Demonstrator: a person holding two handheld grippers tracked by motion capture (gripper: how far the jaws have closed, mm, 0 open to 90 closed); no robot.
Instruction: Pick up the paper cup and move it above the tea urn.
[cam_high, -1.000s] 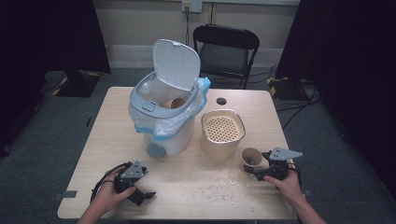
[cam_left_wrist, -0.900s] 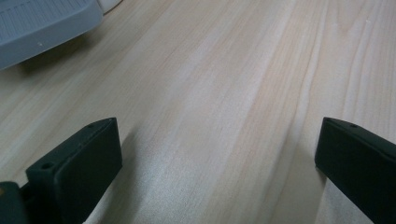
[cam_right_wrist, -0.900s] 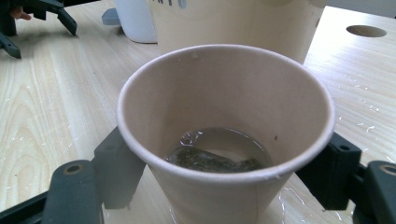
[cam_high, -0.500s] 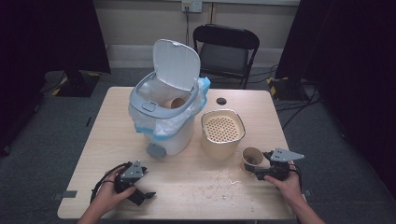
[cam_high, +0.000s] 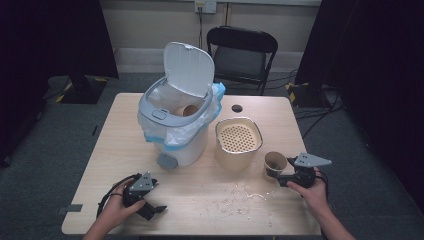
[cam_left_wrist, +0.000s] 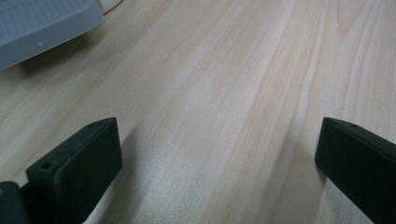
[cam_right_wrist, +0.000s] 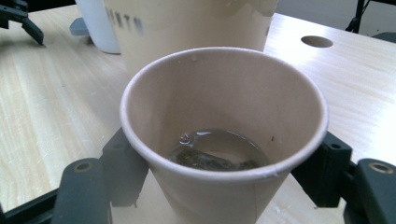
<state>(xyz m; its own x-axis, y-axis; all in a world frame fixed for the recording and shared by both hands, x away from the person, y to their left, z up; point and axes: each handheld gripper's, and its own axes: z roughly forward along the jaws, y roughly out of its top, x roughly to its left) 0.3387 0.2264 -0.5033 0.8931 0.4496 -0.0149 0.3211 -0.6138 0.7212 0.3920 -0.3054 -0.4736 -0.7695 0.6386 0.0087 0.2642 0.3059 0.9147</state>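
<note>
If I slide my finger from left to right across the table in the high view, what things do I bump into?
left gripper → white bin with its lid up → beige strainer tub → paper cup → right gripper, its jaws on either side of the cup.

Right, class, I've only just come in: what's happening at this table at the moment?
A person sits at a wooden table with a tool in each hand. The right tool has its jaws on either side of a paper cup holding a little liquid and dark bits; whether it grips is unclear. The left tool rests open on bare wood. Behind stand a lined bin with its lid up and a tub with a strainer. Crumbs litter the front.
</note>
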